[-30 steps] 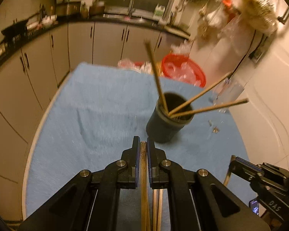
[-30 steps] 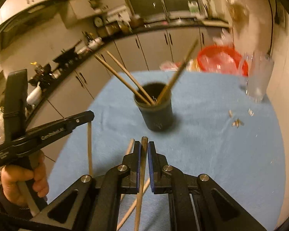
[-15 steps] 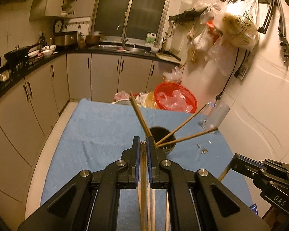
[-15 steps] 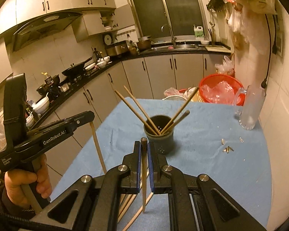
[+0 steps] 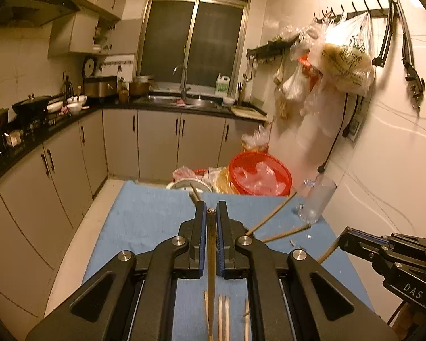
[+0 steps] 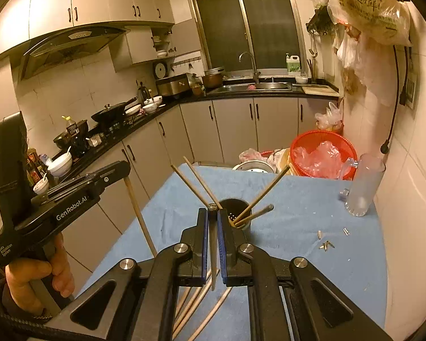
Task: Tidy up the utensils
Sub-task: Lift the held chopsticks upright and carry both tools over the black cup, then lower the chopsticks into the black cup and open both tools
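Observation:
My left gripper (image 5: pixel 211 213) is shut on a wooden chopstick (image 5: pixel 211 258) and holds it above the blue-clothed table (image 5: pixel 144 221). It also shows in the right wrist view (image 6: pixel 119 170), its chopstick (image 6: pixel 139 216) hanging down. My right gripper (image 6: pixel 212 211) is shut on another chopstick (image 6: pixel 213 250), raised above the table. A dark holder cup (image 6: pixel 237 216) with several chopsticks stands just beyond it. In the left wrist view the cup is hidden behind my fingers; its chopsticks (image 5: pixel 272 213) stick out. Loose chopsticks (image 6: pixel 196 304) lie on the cloth below.
A clear glass mug (image 6: pixel 363 187) stands at the table's right by the wall. A red basket (image 6: pixel 322 153) and a metal bowl (image 6: pixel 254 167) sit at the far end. Small scraps (image 6: pixel 326 244) lie on the cloth. Kitchen cabinets run along the left.
Both grippers have risen and pulled back from the cup, each still holding its chopstick. The cup now looks smaller and farther off.

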`<action>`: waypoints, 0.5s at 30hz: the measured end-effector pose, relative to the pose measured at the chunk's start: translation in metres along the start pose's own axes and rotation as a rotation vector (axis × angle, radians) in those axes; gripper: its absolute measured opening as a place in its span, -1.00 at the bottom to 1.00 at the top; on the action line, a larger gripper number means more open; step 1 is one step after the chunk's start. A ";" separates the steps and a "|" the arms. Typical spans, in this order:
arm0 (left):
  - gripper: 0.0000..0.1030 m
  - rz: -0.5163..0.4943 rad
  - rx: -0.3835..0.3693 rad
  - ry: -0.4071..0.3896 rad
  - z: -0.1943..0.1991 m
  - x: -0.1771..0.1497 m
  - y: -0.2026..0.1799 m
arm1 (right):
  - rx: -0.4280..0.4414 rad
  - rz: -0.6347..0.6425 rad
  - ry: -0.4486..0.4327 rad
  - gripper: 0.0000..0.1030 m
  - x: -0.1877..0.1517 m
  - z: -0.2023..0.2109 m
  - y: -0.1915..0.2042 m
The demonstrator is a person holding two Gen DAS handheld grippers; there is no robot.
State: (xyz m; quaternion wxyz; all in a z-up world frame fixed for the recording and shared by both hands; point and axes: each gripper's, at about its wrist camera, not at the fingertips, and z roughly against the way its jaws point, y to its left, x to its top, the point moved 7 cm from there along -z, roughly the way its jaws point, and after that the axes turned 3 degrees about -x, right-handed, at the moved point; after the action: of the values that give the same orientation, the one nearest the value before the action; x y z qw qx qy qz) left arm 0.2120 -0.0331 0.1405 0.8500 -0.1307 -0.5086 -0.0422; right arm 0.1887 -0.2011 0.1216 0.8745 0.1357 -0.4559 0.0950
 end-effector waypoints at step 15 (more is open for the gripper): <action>-0.88 0.038 -0.002 -0.109 -0.002 0.024 -0.002 | -0.017 -0.010 -0.050 -0.87 0.032 0.011 -0.005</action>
State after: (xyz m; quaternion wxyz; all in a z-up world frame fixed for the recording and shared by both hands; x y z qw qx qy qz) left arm 0.2251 -0.0340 0.1607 0.8214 -0.1435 -0.5517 -0.0193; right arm 0.1995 -0.2082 0.1528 0.8643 0.1329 -0.4779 0.0833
